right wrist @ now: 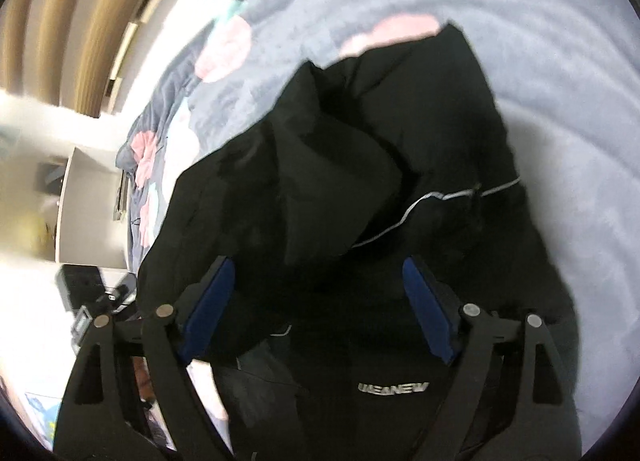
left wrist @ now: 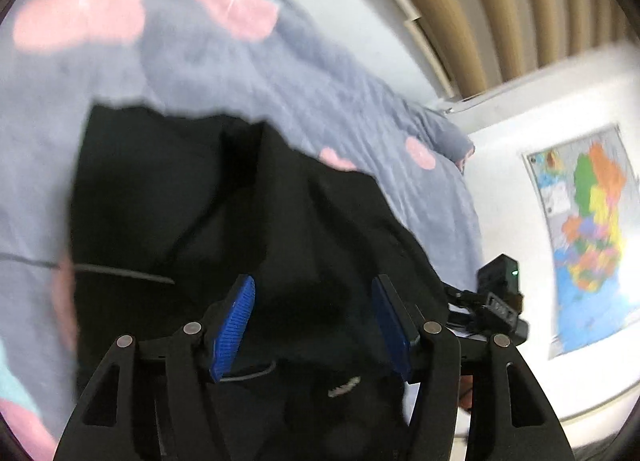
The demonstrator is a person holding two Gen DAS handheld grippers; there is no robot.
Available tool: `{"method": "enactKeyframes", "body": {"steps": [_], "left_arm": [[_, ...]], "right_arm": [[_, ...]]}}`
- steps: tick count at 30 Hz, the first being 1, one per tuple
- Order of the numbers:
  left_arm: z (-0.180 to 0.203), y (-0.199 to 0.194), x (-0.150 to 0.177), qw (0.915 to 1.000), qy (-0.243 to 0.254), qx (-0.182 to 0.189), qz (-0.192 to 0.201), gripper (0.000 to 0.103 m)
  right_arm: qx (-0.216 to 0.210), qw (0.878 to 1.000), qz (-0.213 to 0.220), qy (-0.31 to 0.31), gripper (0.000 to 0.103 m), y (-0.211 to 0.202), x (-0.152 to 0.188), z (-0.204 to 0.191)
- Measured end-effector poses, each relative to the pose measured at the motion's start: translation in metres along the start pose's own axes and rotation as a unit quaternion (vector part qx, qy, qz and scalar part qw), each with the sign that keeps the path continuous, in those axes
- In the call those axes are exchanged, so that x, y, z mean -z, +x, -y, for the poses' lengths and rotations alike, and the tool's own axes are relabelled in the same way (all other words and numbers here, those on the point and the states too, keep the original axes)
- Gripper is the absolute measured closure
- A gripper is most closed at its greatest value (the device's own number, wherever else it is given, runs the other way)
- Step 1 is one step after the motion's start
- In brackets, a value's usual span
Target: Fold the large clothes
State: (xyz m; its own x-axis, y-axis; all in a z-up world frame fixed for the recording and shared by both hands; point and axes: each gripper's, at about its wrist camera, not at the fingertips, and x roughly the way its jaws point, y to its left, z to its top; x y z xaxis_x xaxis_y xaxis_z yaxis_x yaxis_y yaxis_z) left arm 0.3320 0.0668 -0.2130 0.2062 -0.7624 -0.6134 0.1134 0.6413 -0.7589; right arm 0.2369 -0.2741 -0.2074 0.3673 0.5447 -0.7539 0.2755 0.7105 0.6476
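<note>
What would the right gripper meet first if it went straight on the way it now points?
Most likely the black garment. The right gripper is open and aims down at the dark cloth bunched on the blue-grey bedcover. Nothing else shows between them, though depth is hard to judge in this blurred view.

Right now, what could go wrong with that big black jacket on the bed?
Both grippers are open, so the left gripper and right gripper hold nothing; the black jacket lies bunched, and its fold may slump open. A thin silver trim line crosses it, and a finger closing there might snag it. The soft flowered bedspread could get pinched along with the jacket.
</note>
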Motion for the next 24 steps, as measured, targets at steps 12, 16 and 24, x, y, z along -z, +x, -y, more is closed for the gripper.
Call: {"method": "enactKeyframes", "body": {"steps": [12, 16, 24], "left_arm": [[0.06, 0.004, -0.001, 0.9863, 0.145, -0.038, 0.069, 0.093], [0.053, 0.033, 0.015, 0.9728, 0.199, -0.117, 0.014, 0.09], [-0.018, 0.08, 0.056, 0.9772, 0.132, -0.156, -0.057, 0.072]], "right_arm": [[0.088, 0.975, 0.081, -0.189, 0.098, -0.017, 0.0, -0.071], [0.14, 0.962, 0.05, -0.228, 0.096, 0.005, 0.011, -0.063], [0.204, 0.955, -0.024, -0.213, 0.082, 0.07, 0.043, -0.002]]}}
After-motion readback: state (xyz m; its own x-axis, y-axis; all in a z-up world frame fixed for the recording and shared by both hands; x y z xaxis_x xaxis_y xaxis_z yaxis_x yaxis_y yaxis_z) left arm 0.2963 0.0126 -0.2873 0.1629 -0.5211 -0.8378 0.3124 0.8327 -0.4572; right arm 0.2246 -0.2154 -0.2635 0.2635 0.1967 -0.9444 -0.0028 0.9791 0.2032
